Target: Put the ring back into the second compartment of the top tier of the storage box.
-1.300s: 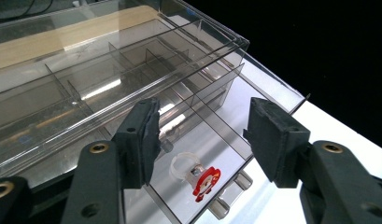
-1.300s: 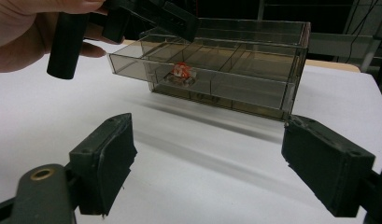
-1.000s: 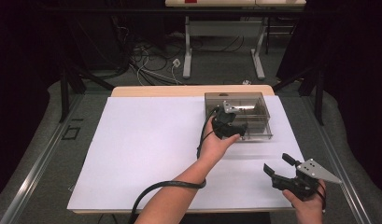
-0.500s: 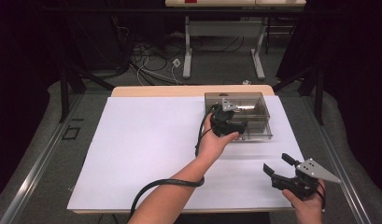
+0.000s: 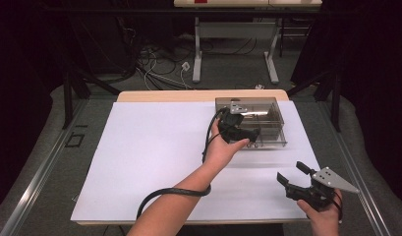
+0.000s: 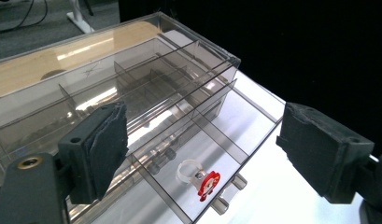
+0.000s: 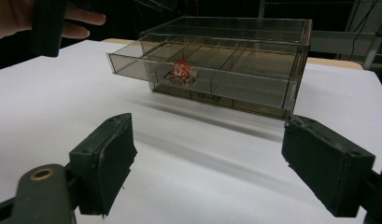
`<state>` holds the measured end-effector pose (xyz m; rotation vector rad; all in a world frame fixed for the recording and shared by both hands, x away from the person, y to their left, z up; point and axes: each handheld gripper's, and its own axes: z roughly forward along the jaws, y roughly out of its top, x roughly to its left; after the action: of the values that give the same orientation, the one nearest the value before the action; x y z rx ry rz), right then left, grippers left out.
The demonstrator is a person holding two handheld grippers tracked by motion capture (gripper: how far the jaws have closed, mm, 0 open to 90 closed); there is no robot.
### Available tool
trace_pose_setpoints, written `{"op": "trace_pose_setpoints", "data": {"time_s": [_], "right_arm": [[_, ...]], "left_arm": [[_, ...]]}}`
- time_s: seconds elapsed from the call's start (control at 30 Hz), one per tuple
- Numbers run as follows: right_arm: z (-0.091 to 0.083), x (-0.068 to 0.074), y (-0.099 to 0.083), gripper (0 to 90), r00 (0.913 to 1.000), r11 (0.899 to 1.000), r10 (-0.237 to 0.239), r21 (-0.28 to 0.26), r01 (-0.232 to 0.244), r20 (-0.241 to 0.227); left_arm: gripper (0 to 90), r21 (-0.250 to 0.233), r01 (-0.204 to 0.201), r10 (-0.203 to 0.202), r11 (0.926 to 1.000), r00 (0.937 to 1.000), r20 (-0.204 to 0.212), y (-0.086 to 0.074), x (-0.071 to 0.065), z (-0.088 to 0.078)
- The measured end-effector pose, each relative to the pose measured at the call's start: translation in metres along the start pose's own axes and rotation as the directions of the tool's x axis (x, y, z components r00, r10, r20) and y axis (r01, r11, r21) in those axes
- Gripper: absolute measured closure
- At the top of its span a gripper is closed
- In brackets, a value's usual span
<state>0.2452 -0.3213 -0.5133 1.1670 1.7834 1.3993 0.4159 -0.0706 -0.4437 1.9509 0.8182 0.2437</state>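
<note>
Smoked clear plastic forms the drawer box [image 5: 267,105], which stands toward 1 o'clock on the white sheet [image 5: 149,157] covering the table [image 5: 188,95], near the far edge. Its top drawer [image 7: 198,77] is pulled out toward the person, long axis running 9 to 3 o'clock. In one drawer compartment lies a ring [image 6: 203,181] with a red-and-white charm. The left tongs [image 5: 240,129] hover over the open drawer; their jaws have just been opening and stand wide apart, nothing between them, the ring below and clear of the pads. The right tongs [image 5: 293,173] rest open and empty at 5 o'clock, near the table's front edge. Bare sheet lies open from 7 to 11 o'clock. A black cable [image 5: 161,192] loops under the left forearm.
</note>
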Motion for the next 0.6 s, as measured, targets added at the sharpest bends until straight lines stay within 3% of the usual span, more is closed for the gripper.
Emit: {"op": "trace_pose_setpoints", "data": {"time_s": [0.03,0.17,0.6], "right_arm": [[0.001,0.001,0.0,16.3,1.0,1.0,0.005,-0.004,-0.005,0.002],[0.003,0.001,0.001,16.3,1.0,1.0,0.007,0.0,-0.007,-0.003],[0.006,0.003,0.002,16.1,0.9998,1.0,0.006,0.007,-0.006,-0.02]], "left_arm": [[6.8,-0.001,-0.003,0.003,1.0,1.0,0.004,0.0,0.0,-0.001],[0.3,-0.012,-0.011,0.011,0.9999,0.9999,0.01,0.001,0.001,-0.008],[0.2,-0.03,-0.074,0.075,0.9968,0.9962,0.045,-0.001,-0.004,-0.026]]}}
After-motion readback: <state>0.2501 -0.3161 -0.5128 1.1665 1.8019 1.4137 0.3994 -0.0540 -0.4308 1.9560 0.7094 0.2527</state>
